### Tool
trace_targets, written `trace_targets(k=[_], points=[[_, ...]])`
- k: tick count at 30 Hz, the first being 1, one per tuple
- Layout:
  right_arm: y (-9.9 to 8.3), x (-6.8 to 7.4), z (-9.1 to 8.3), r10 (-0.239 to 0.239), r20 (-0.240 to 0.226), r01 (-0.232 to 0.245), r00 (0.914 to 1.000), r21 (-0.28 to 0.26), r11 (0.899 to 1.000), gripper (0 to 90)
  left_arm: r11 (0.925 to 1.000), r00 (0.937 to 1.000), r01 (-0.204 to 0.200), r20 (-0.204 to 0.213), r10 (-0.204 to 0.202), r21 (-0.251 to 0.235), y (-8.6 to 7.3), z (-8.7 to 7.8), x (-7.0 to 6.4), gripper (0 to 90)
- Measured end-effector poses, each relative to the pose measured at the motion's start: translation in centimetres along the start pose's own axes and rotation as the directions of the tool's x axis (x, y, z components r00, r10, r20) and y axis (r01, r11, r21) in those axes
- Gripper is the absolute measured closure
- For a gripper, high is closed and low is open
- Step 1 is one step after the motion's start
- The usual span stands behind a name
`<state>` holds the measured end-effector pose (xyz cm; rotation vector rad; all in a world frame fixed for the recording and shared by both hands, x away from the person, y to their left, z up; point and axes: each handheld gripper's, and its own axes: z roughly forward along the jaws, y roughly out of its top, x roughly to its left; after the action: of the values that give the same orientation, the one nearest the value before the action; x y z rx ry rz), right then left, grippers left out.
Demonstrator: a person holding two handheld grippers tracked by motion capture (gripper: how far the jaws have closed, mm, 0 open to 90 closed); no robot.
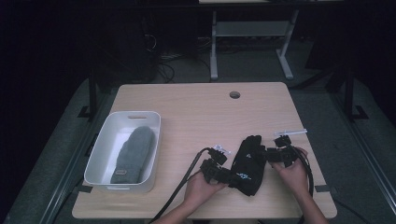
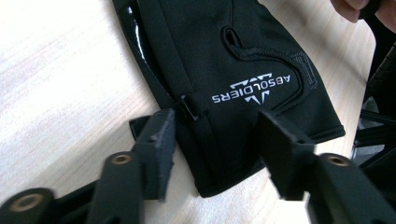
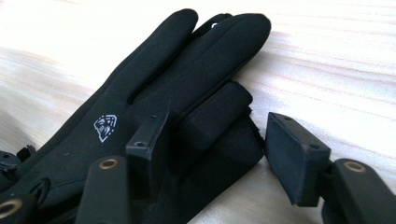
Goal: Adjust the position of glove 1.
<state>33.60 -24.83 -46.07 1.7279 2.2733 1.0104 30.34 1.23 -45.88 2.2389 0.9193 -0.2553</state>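
Observation:
A black glove (image 1: 247, 164) with a white logo lies flat on the wooden table (image 1: 201, 112), near the front edge. My left gripper (image 1: 225, 174) is at its cuff end, open, with the cuff (image 2: 224, 154) between the spread jaws. My right gripper (image 1: 269, 155) is at the finger side, open, its jaws straddling a folded finger of the glove (image 3: 212, 126). In the right gripper view the glove's other fingers (image 3: 205, 56) stretch away across the wood. A grey mitten (image 1: 133, 154) lies in a white bin (image 1: 105, 140) at the table's left.
A round cable hole (image 1: 235, 94) sits near the table's far edge. Cables trail from both grippers over the front edge. Beyond the table stand a desk frame (image 1: 252, 32) and a dark floor with wires.

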Motion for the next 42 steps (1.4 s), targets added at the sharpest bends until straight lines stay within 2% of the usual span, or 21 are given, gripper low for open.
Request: trace_targets(k=[2,6,12,18,22,26,29,42], points=[[-0.1,0.1,0.1,-0.023,-0.005,0.023,0.9997,-0.003,1.0,47.0,1.0,1.0,0.0,0.005,0.0,-0.003,0.0,0.2,0.0,58.6],[-0.1,0.2,0.1,-0.008,-0.027,0.008,0.9996,0.001,1.0,56.3,0.9999,0.9996,0.016,0.024,-0.016,0.004,0.1,0.3,0.4,71.3],[-0.2,-0.3,-0.1,0.054,-0.101,-0.055,0.9934,-0.006,0.998,71.3,0.9988,0.9962,0.048,0.072,-0.048,0.004,0.1,0.3,1.3,79.4],[0.1,-0.6,-0.7,0.102,-0.15,-0.105,0.9834,-0.006,0.994,73.3,0.9986,0.995,0.053,0.085,-0.052,-0.008,0.0,-0.2,1.5,80.7],[0.3,-0.5,-1.3,0.104,-0.185,-0.111,0.9772,-0.029,0.993,73.4,0.9978,0.9942,0.062,0.09,-0.06,-0.024,-0.1,-0.7,1.6,80.8],[0.8,0.2,-1.7,0.098,-0.2,-0.108,0.9747,-0.035,0.994,73.4,0.9986,0.9957,0.044,0.083,-0.042,-0.028,-0.3,-1.6,1.6,80.9],[1.1,0.6,-1.8,0.096,-0.21,-0.105,0.9729,-0.034,0.994,73.4,0.998,0.995,0.052,0.087,-0.049,-0.037,-0.3,-2.2,1.5,81.0],[2.9,2.2,-2.4,0.092,-0.268,-0.108,0.9589,-0.046,0.993,73.4,0.9968,0.9963,0.039,0.079,-0.034,-0.069,-0.4,-5.1,1.8,80.8]])
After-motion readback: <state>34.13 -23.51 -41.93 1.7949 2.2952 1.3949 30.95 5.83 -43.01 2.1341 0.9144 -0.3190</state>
